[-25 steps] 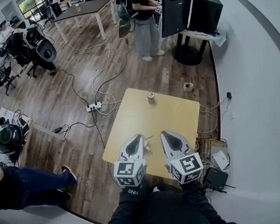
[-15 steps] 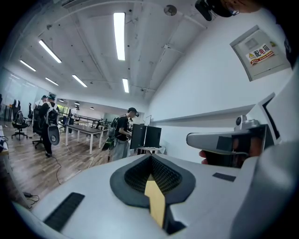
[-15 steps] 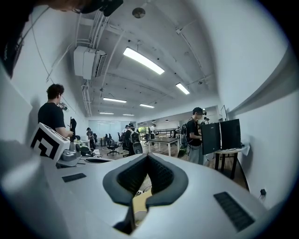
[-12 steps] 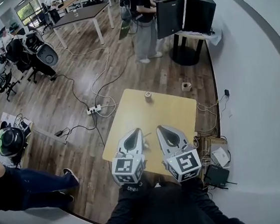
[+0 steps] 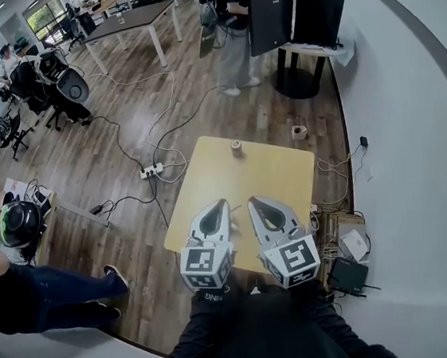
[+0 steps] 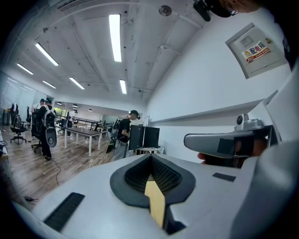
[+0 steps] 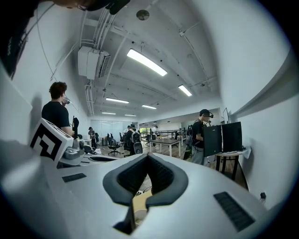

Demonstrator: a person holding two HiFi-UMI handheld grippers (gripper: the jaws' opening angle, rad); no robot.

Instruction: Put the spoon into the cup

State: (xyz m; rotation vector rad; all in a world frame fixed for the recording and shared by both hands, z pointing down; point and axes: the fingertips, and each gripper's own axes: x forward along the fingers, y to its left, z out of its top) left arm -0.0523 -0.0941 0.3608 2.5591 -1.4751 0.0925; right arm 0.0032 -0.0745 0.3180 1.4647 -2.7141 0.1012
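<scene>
Cup (image 5: pixel 236 148) stands alone close to the far edge of the table (image 5: pixel 280 180), nearer the far left corner. The left gripper (image 5: pixel 221 202) and right gripper (image 5: pixel 251 201) hang side by side over the near edge, both pointing at the cup. Both have their jaws clenched together on nothing. Bare tabletop lies between their tips and the cup. I cannot make out the spoon in any view. A power strip (image 5: pixel 151 171) and cables lie on the floor off the left edge, and the wall runs close along the right edge.
</scene>
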